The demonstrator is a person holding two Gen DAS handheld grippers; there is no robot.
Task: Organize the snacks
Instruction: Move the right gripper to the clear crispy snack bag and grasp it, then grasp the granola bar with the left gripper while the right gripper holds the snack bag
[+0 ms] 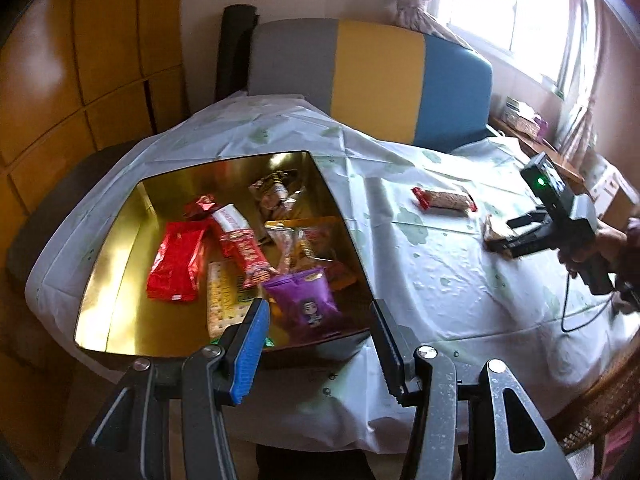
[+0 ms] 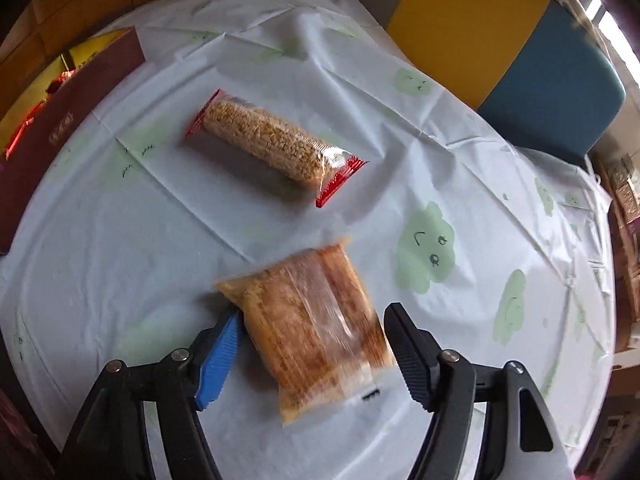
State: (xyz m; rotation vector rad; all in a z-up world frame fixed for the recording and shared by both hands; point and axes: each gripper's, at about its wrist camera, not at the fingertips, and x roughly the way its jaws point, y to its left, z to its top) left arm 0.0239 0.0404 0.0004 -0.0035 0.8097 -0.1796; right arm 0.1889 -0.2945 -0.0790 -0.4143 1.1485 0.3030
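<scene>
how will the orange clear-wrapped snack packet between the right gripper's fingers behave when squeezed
The orange clear-wrapped snack packet probably crinkles and slips, given its glossy film. Its flat, blocky filling suggests it won't roll, though it may crumble. The right gripper straddles it, open.

The left gripper hangs with its jaws wide apart, a blue pad on one finger and a black ribbed pad on the other, nothing between them. The right gripper is tipped downward, jaws also spread; its blue finger looks to touch something lying between them while the black finger stands just clear. In the left wrist view the right hand grasps the handle of its gripper, fingers curled round the grip
</scene>
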